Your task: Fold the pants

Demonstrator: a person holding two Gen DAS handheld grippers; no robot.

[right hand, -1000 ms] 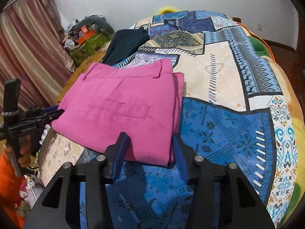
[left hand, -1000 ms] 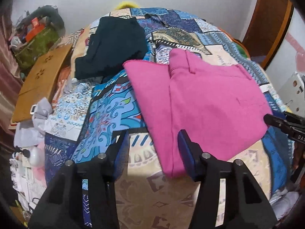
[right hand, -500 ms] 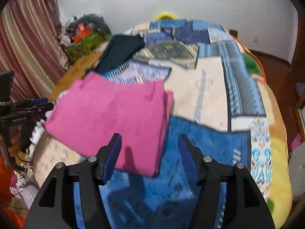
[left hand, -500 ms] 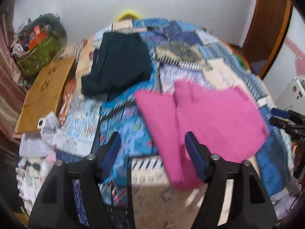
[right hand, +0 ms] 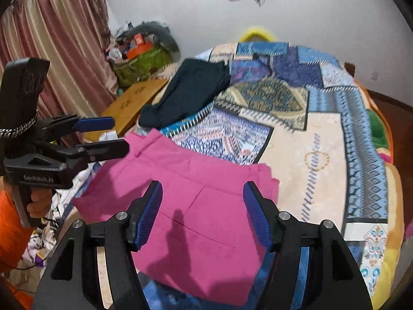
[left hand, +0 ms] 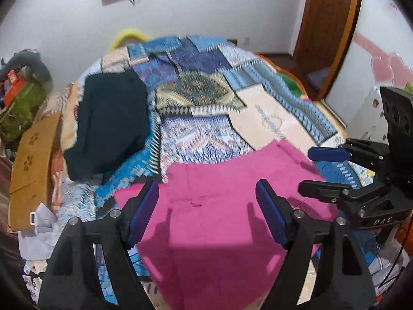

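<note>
The pink pants (left hand: 219,219) lie folded into a compact rectangle near the front edge of the patterned bedspread (left hand: 201,118); they also show in the right wrist view (right hand: 196,206). My left gripper (left hand: 207,211) is open and empty, held above the pants. My right gripper (right hand: 202,211) is open and empty, above the pants' right half. The right gripper shows in the left wrist view (left hand: 322,170) at the pants' right side. The left gripper shows in the right wrist view (right hand: 108,137) at their left side.
A folded dark garment (left hand: 108,121) lies on the far left of the bed. A wooden board (left hand: 31,165) leans beside the bed on the left, with a green bag (right hand: 142,64) and clutter behind it. A curtain (right hand: 51,38) hangs at the left. A wooden door (left hand: 327,25) stands at right.
Both grippers have opened wide and pulled up and back from the pink pants, which now lie free on the bed. Both views tilted up, showing more of the room.
</note>
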